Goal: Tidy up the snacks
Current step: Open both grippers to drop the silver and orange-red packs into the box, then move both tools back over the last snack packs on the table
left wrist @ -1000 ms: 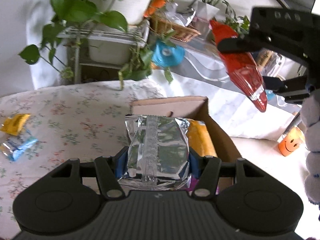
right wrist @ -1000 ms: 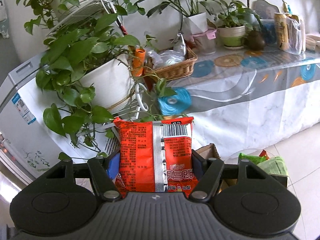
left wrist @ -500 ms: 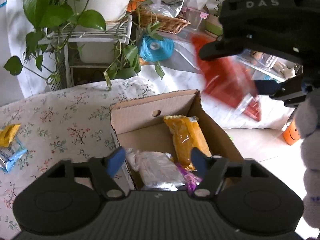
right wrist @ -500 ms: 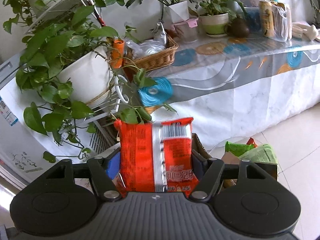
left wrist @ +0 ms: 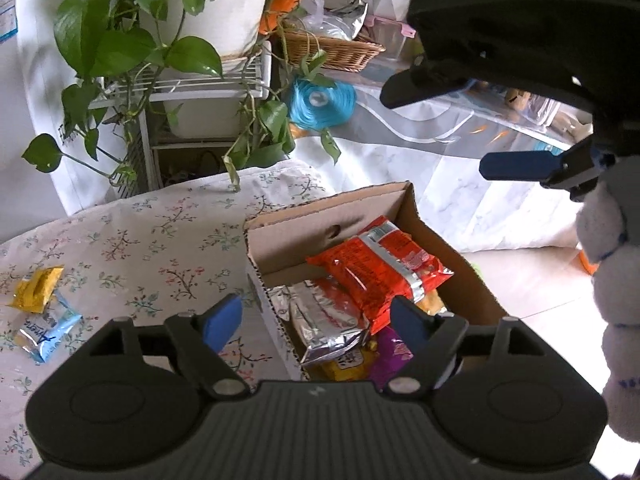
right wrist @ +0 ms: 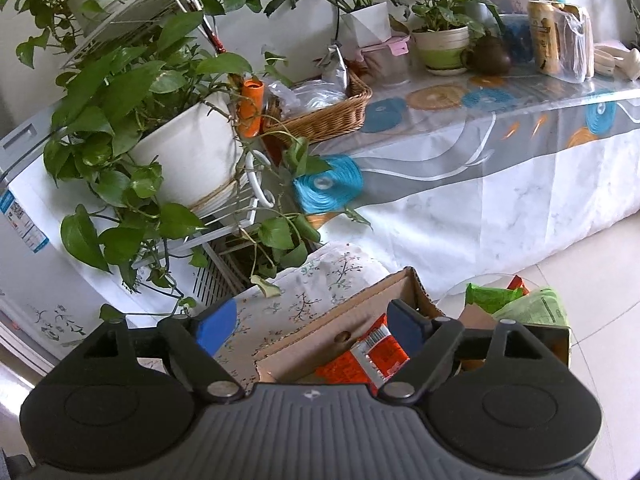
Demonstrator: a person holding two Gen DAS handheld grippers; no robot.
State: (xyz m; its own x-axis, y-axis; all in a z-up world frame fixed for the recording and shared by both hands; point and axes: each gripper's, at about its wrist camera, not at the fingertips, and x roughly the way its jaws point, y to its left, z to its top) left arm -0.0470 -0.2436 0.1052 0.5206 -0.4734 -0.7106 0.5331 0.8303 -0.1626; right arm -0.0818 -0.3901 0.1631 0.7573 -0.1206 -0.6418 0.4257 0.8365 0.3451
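A cardboard box [left wrist: 456, 264] sits on the flowered tablecloth [left wrist: 140, 248]. Inside it lie a red snack pack [left wrist: 380, 268], a silver foil pack [left wrist: 320, 320], a purple pack [left wrist: 390, 354] and yellow packs. My left gripper [left wrist: 316, 320] is open and empty over the box's near-left corner. My right gripper [right wrist: 308, 324] is open and empty above the box [right wrist: 340, 320], with the red pack [right wrist: 372, 356] below it. It also shows in the left wrist view [left wrist: 472, 128] high over the box. A yellow packet [left wrist: 36, 288] and a blue packet [left wrist: 48, 332] lie on the cloth at left.
A potted vine plant [left wrist: 200, 8] on a white wire rack [left wrist: 200, 88] stands behind the table. A long side table [right wrist: 500, 152] holds a wicker basket [right wrist: 320, 112], plants and jars. A second box with green packs [right wrist: 516, 304] stands on the floor at right.
The left gripper opened and let the silver pack fall into the box. The right gripper then opened and the red pack dropped into the box on top of the others.
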